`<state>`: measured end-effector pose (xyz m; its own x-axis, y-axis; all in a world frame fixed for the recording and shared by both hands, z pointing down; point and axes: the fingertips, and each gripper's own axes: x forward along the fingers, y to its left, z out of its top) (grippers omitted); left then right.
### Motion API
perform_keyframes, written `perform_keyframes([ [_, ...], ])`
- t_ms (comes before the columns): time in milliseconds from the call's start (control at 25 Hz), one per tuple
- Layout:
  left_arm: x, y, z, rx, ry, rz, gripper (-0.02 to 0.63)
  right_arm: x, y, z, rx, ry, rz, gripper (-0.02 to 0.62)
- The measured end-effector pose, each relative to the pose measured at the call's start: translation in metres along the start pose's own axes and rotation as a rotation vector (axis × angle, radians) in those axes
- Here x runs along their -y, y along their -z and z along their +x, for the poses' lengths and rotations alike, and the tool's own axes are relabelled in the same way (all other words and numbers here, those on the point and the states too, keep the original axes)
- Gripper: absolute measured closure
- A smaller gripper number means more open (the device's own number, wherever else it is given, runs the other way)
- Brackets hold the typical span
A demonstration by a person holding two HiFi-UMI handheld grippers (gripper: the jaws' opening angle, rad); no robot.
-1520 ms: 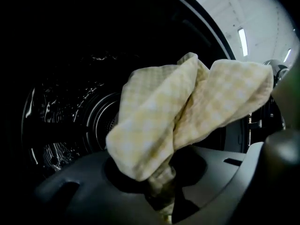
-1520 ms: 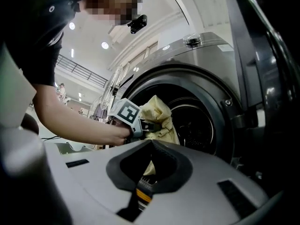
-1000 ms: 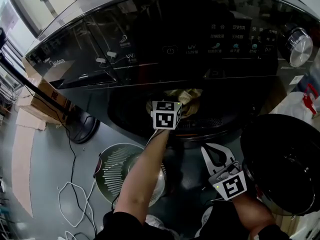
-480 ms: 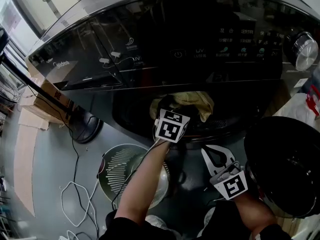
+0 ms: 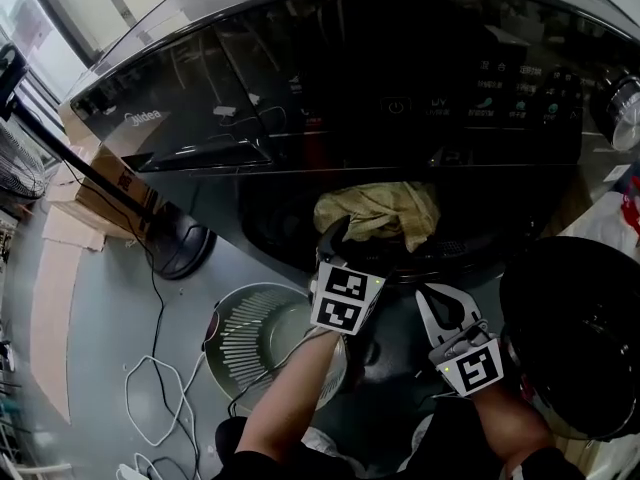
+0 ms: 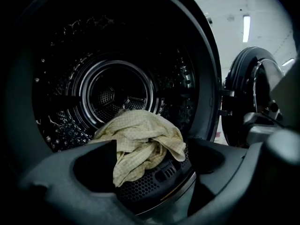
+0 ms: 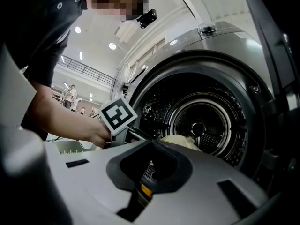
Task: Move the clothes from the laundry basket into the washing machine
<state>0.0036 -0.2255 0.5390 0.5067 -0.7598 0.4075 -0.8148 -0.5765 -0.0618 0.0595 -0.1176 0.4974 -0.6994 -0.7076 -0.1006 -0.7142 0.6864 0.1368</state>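
The left gripper (image 5: pixel 350 243) hangs just in front of the washing machine's (image 5: pixel 300 118) round opening. Its jaws have just been opening and stand wide apart, gripping nothing. Seen between them, a pale yellow checked cloth (image 6: pixel 140 139) lies crumpled on the front lip of the steel drum (image 6: pixel 117 88). One fold of it hangs over the perforated rim, and the jaws are not touching it.

The right gripper (image 7: pixel 151 144) is held lower and to the right, near the open door (image 5: pixel 575 338). Its jaw tips are together with nothing between them. It points toward the same opening.

The round slotted laundry basket (image 5: pixel 250 338) sits on the grey floor below the left forearm. A white cable (image 5: pixel 150 398) lies looped beside it.
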Motion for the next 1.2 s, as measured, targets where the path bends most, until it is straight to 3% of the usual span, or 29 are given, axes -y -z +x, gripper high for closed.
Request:
perform_keyframes([
  [200,-0.004,0.005,-0.034,0.087,-0.031,-0.037,0.163,0.001,-0.003,-0.003,-0.053,0.066,0.082,0.588],
  [360,-0.007,0.0,-0.067,0.182,-0.039,-0.038,0.177,-0.007,-0.017,0.006,-0.088,0.091,0.075,0.588],
  [400,-0.012,-0.001,-0.077,0.205,-0.062,-0.028,0.249,-0.01,-0.024,0.013,-0.086,0.087,0.053,0.588],
  [440,-0.017,-0.001,-0.09,0.22,-0.091,-0.026,0.392,-0.015,-0.035,0.02,-0.082,0.074,0.024,0.588],
  [520,-0.02,-0.004,-0.117,0.228,-0.132,-0.055,0.539,-0.028,-0.062,0.025,-0.099,0.047,-0.001,0.588],
  [600,-0.016,-0.02,-0.145,0.222,-0.134,-0.084,0.598,-0.035,-0.093,0.025,-0.141,0.043,0.028,0.588],
  [760,0.001,-0.077,-0.207,0.187,-0.097,-0.127,0.6,-0.041,-0.175,0.023,-0.187,0.062,0.114,0.588],
  [960,0.018,-0.192,-0.291,0.233,-0.103,-0.238,0.6,-0.044,-0.304,0.022,-0.2,0.045,0.118,0.588],
  [1200,0.037,-0.316,-0.375,0.214,-0.102,-0.23,0.6,-0.026,-0.437,0.004,-0.222,0.051,0.128,0.588],
])
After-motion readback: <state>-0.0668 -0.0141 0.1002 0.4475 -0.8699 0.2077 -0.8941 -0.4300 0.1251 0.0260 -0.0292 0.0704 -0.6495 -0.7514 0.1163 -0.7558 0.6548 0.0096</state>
